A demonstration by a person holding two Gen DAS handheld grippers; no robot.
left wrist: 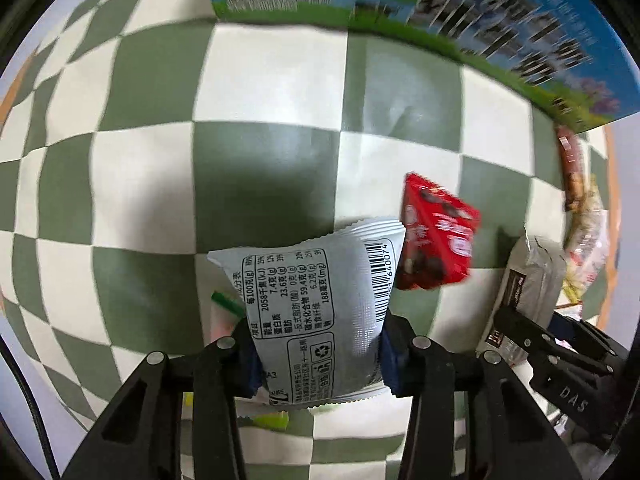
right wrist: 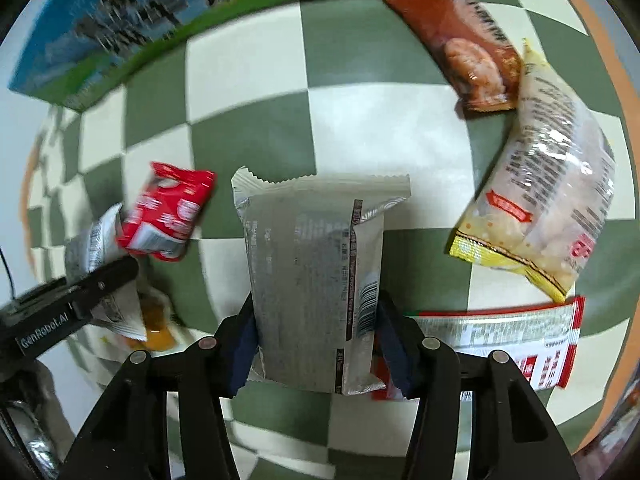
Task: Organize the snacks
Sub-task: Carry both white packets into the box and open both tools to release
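box (right wrist: pixel 120 32) behind the packets, pouch (right wrist: pixel 548 192) right, perhaps overlapping wrapper (right wrist: pixel 472 48)

Green-and-white checkered tablecloth (right wrist: pixel 352 128) covers the table. Lying on it: blue-green printed box (right wrist: pixel 120 28) along far edge, brown snack packet (right wrist: pixel 468 48), clear-and-yellow snack bag (right wrist: pixel 560 184) overlapping the brown packet's end, red-and-white packet (right wrist: pixel 520 340) just beside it, small red packet (right wrist: pixel 168 212).

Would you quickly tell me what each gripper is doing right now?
Left gripper: shut on a grey snack packet.
Right gripper: shut on a silver snack packet.
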